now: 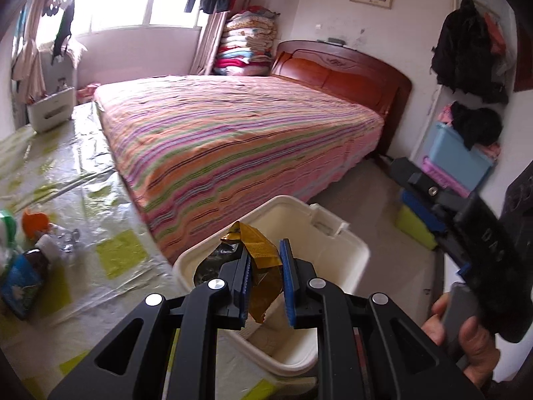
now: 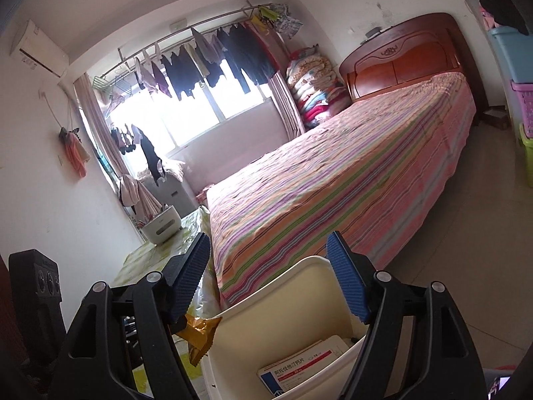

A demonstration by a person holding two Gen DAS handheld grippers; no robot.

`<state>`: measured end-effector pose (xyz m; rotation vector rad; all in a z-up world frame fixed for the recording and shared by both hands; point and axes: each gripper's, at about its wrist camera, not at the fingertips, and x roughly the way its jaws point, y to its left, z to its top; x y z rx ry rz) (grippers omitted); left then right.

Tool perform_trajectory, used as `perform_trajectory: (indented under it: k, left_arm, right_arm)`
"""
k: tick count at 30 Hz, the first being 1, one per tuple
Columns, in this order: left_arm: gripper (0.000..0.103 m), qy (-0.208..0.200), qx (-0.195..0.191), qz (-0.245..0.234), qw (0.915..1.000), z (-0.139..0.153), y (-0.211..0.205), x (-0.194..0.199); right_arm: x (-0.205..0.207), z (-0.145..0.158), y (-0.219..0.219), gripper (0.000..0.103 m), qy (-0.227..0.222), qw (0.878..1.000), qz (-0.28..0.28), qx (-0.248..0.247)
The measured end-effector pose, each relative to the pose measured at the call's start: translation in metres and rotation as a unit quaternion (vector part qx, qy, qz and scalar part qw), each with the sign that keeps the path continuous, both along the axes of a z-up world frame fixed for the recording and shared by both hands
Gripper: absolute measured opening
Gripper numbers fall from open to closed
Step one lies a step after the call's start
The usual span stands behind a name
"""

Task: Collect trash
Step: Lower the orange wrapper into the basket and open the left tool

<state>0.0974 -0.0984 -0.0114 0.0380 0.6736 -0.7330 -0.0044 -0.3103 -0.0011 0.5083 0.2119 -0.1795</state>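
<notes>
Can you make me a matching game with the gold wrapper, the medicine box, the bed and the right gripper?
Things:
1. gold wrapper
2. medicine box
3. bed
4. right gripper

Places or states:
A. striped cover
B. lying inside the white bin
C. open, holding nothing
D. between the fingers of the left gripper

Pairs: 1-D, 2-B, 3-A, 4-C

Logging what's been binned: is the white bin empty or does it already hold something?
Not empty. The right wrist view shows a medicine box lying inside the white bin; the gold wrapper sits in the left claw.
</notes>
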Motion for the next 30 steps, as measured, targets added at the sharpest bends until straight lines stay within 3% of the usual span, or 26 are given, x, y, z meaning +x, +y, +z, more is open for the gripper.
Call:
perform_trajectory:
  k: [12, 13, 14, 16, 19, 30]
  left_arm:
    - [0.021, -0.008, 0.004, -0.022, 0.9997, -0.007, -0.019, -0.008]
    - [0.028, -0.01, 0.01, -0.025, 0.9996, -0.008, -0.021, -0.01]
    - [0.045, -0.012, 0.014, -0.026, 0.9995, -0.008, -0.023, -0.011]
    - [0.065, -0.028, 0.014, -0.017, 0.9994, -0.008, -0.023, -0.016]
    - [0.077, -0.046, 0.01, -0.011, 0.9989, -0.004, -0.021, -0.022]
    - [0.077, -0.062, 0.024, 0.048, 0.9966, 0.003, 0.01, -0.012]
  right_arm:
    - [-0.004, -0.003, 0.0, 0.072, -0.006, 1.0, -0.003, 0.009]
    - [-0.005, -0.003, 0.0, 0.072, -0.007, 1.0, -0.003, 0.009]
    - [-0.005, -0.003, 0.0, 0.072, -0.007, 1.0, -0.004, 0.009]
    - [-0.006, -0.003, -0.002, 0.072, -0.008, 1.0, -0.005, 0.01]
    - [-0.007, -0.004, -0.004, 0.072, -0.008, 1.0, -0.007, 0.015]
    - [0.003, -0.003, 0.006, 0.075, -0.004, 1.0, 0.012, 0.013]
